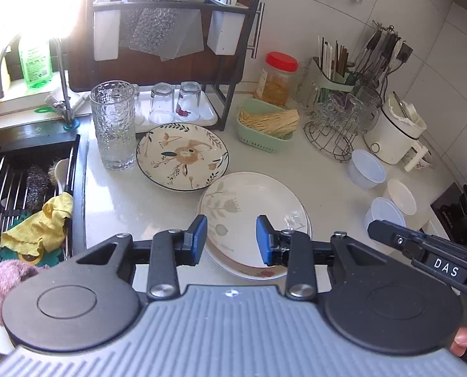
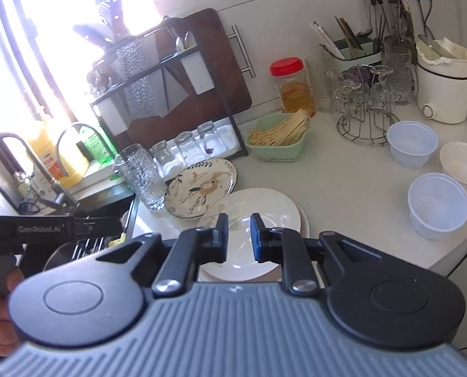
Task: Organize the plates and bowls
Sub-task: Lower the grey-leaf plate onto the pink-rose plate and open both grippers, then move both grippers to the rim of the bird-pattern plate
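Note:
A dark-rimmed plate with a flower pattern (image 1: 183, 157) (image 2: 202, 185) lies on the white counter. In front of it is a stack of white plates with a pale leaf print (image 1: 252, 207) (image 2: 264, 210). Three small white bowls (image 1: 367, 168) (image 1: 401, 196) (image 1: 386, 213) stand at the right; in the right wrist view the same bowls show closer (image 2: 412, 143) (image 2: 463, 161) (image 2: 439, 204). My left gripper (image 1: 231, 229) hovers open above the stack's near side, holding nothing. My right gripper (image 2: 239, 226) is shut and empty over the same stack.
A tall textured glass jug (image 1: 113, 125) stands left of the patterned plate. Behind are a dish rack (image 1: 170, 47) with upturned glasses, a green basket of sticks (image 1: 268, 125), a red-lidded jar (image 1: 277, 78), a wire glass stand (image 1: 334, 125) and a white cooker (image 1: 393, 132). The sink (image 1: 29, 194) lies left.

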